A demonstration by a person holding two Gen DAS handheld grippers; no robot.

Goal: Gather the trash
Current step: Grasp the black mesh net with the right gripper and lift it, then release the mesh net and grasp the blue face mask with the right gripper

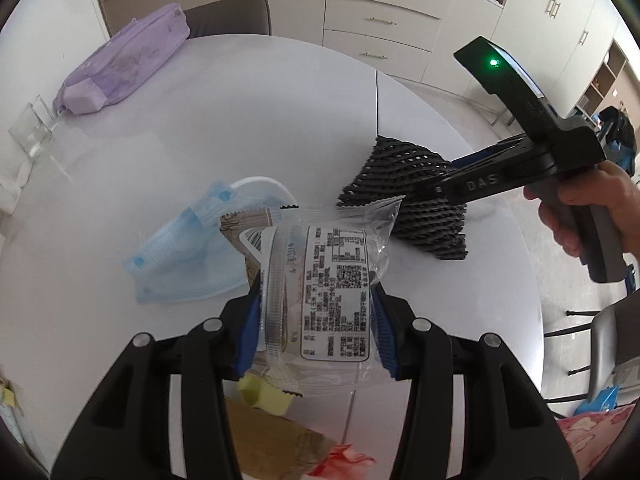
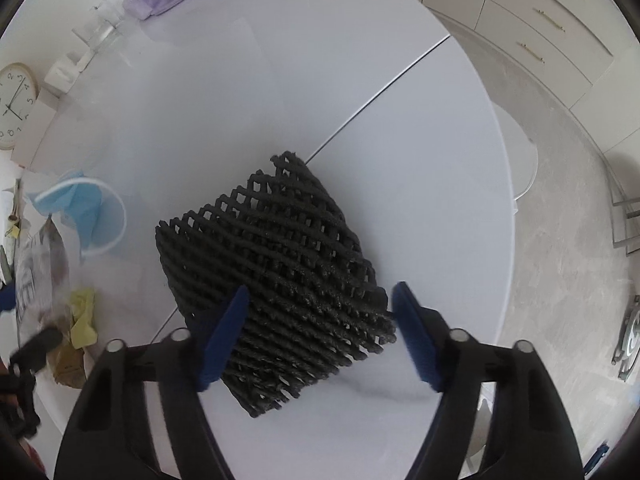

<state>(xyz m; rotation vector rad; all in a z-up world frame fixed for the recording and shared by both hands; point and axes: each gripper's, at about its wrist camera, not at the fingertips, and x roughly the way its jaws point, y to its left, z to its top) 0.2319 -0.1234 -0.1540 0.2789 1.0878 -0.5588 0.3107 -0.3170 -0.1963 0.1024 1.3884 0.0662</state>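
My left gripper [image 1: 316, 312] is shut on a clear plastic food wrapper [image 1: 320, 280] with a printed label, held above the white table [image 1: 240, 120]. A blue face mask [image 1: 188, 256] lies on the table just behind it to the left. A black foam mesh sleeve [image 2: 272, 272] lies on the table; it also shows in the left wrist view [image 1: 408, 184]. My right gripper [image 2: 320, 328] is open, its blue pads on either side of the sleeve's near end. A yellow crumpled paper [image 1: 264, 394] and brown paper [image 1: 272, 440] lie below the wrapper.
A purple pouch [image 1: 124, 60] and a clear glass holder [image 1: 34, 132] sit at the table's far left. A grey chair [image 1: 236, 14] and cream drawers [image 1: 380, 20] stand behind. A wall clock [image 2: 14, 104] shows in the right wrist view. A seam [image 2: 380, 92] crosses the table.
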